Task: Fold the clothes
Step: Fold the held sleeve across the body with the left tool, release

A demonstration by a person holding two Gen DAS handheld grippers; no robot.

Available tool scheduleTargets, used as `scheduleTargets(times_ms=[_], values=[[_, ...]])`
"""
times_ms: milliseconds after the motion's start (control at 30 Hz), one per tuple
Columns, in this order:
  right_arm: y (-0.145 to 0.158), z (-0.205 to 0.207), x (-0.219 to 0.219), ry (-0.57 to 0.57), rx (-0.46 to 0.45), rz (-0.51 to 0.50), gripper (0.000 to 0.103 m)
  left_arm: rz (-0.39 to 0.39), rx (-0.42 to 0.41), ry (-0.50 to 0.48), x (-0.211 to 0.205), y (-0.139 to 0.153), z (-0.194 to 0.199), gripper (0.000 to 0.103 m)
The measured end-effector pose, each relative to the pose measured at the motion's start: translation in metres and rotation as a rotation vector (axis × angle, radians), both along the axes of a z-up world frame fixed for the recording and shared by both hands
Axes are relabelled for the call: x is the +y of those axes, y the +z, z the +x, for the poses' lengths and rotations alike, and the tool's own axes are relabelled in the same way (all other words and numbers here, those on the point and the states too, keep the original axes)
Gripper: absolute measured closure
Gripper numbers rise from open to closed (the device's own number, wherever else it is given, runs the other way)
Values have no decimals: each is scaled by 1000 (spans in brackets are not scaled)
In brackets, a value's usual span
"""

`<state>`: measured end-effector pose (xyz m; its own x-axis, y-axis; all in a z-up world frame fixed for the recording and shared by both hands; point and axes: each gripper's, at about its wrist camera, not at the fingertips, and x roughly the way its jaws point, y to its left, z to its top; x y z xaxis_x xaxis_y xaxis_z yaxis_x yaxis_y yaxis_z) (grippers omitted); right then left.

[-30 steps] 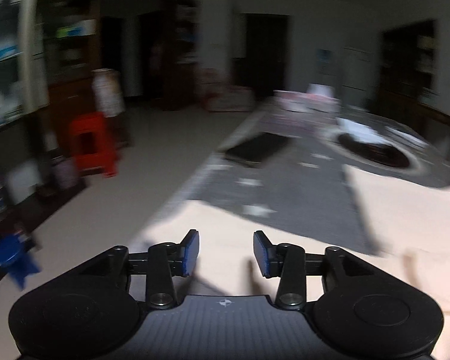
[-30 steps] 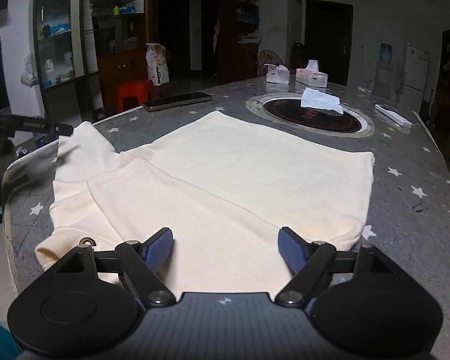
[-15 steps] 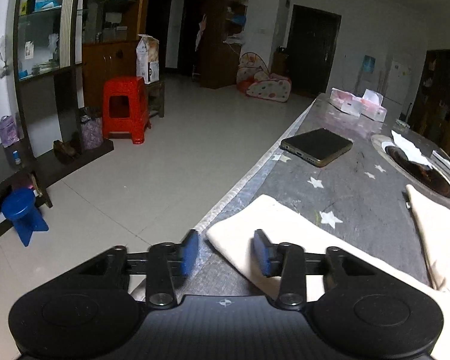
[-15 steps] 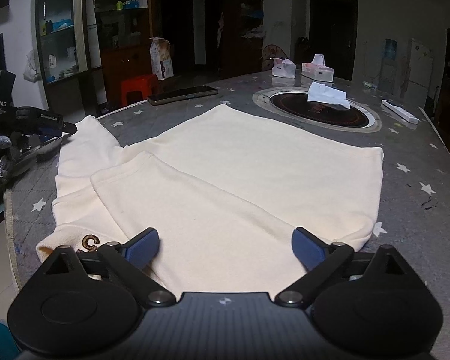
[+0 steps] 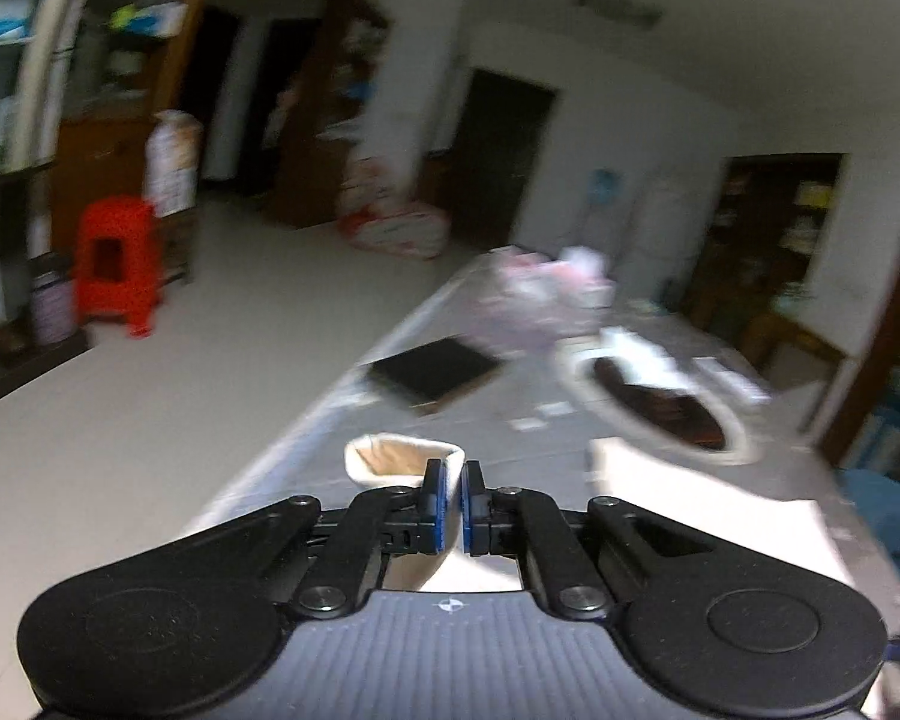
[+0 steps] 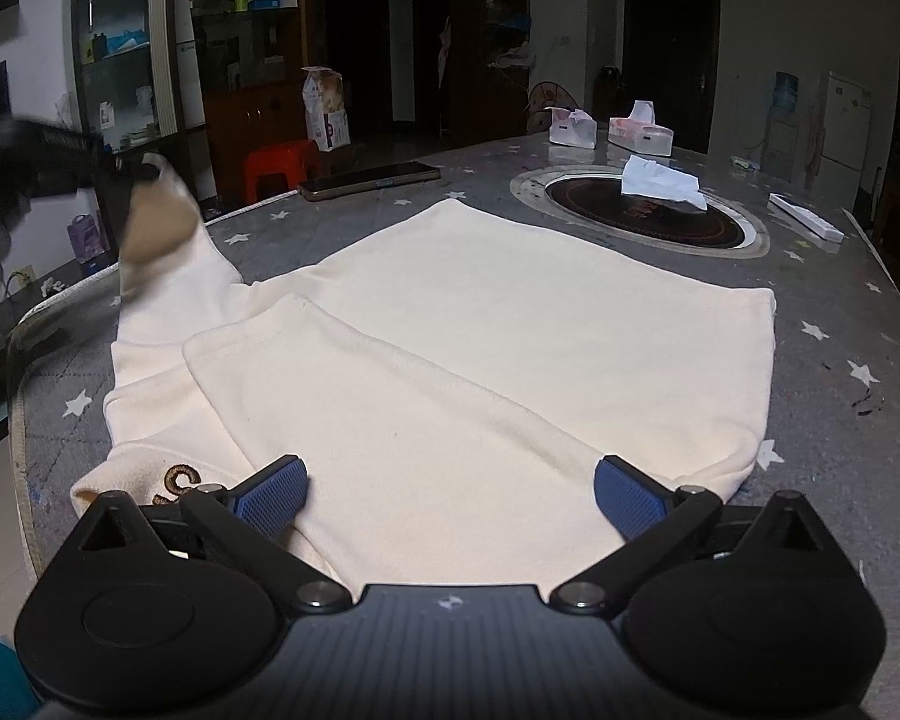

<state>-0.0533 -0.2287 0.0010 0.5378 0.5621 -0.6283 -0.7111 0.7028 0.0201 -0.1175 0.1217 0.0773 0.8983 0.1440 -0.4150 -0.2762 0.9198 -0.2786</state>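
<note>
While the cream shirt (image 6: 462,348) lies spread near the table (image 6: 840,408) front-left corner, one side already folded in, left gripper (image 5: 449,507) is clamped on the sleeve cuff (image 5: 390,462), lifted. Right gripper (image 6: 450,486) gapes wide, nothing held. Remaining: sleeve, further folds.

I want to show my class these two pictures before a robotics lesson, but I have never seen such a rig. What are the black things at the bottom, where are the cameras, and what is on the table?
No robot here: a person holds a two-finger tool in each hand, each with a camera looking along its fingers.

Left-hand view: the left tool is shut on the cream sleeve cuff, lifted off the table. The picture is blurred.

Right-hand view: the right tool is wide open, holding nothing, above the cream sweatshirt spread on the grey starred table. Beyond lie a phone, a tissue on a round inset and two tissue boxes.
</note>
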Motion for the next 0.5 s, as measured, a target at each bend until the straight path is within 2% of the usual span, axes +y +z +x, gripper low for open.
scheduleTargets(times_ms=[267,500], values=[[6,-7,-8,-19,2,42,0,-14,-95,-278,-75,36,8,98],[15,-27,-30,-42,-33,42,0,-47,-117,-501,-136,40,25,98]])
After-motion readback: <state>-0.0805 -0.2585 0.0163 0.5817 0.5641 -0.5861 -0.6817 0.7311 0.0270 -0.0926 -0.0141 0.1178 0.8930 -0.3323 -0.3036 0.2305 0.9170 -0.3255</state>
